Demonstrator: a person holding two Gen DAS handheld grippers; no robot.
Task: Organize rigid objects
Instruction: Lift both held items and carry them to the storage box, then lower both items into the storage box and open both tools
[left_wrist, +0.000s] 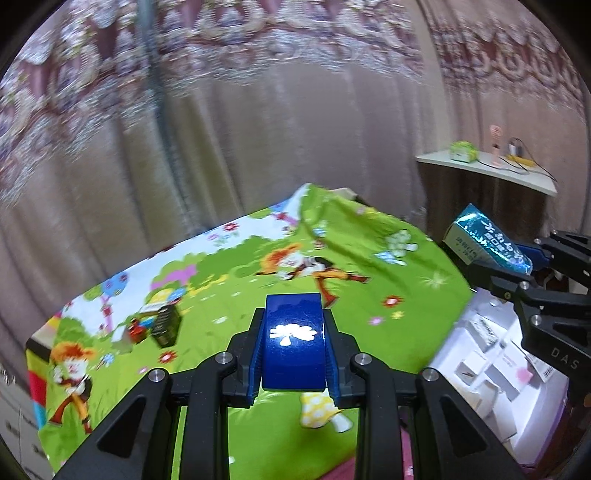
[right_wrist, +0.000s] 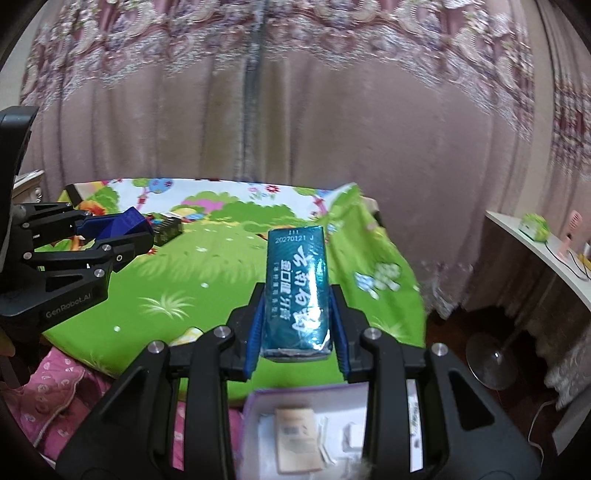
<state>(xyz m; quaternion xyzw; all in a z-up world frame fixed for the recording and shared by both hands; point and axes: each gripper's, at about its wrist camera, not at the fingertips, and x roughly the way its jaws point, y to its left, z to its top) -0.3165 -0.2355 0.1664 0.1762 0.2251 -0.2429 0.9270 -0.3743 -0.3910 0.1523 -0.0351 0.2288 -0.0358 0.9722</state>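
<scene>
My left gripper (left_wrist: 293, 339) is shut on a dark blue box (left_wrist: 294, 332) with a white clover mark, held above the green cartoon sheet (left_wrist: 229, 295). My right gripper (right_wrist: 297, 314) is shut on a teal box (right_wrist: 298, 291) with white print, held above the sheet's near edge. Each gripper shows in the other's view: the right one with the teal box (left_wrist: 487, 240) at the right of the left wrist view, the left one with the blue box (right_wrist: 118, 225) at the left of the right wrist view. A small dark box (left_wrist: 166, 325) lies on the sheet at the left.
A white open box (right_wrist: 314, 432) with small packets inside sits at the sheet's near right edge, also in the left wrist view (left_wrist: 491, 369). Pink fabric (right_wrist: 51, 387) lies at the near left. A white shelf (right_wrist: 543, 254) with small items and a fan base (right_wrist: 491, 358) stand right. Curtains hang behind.
</scene>
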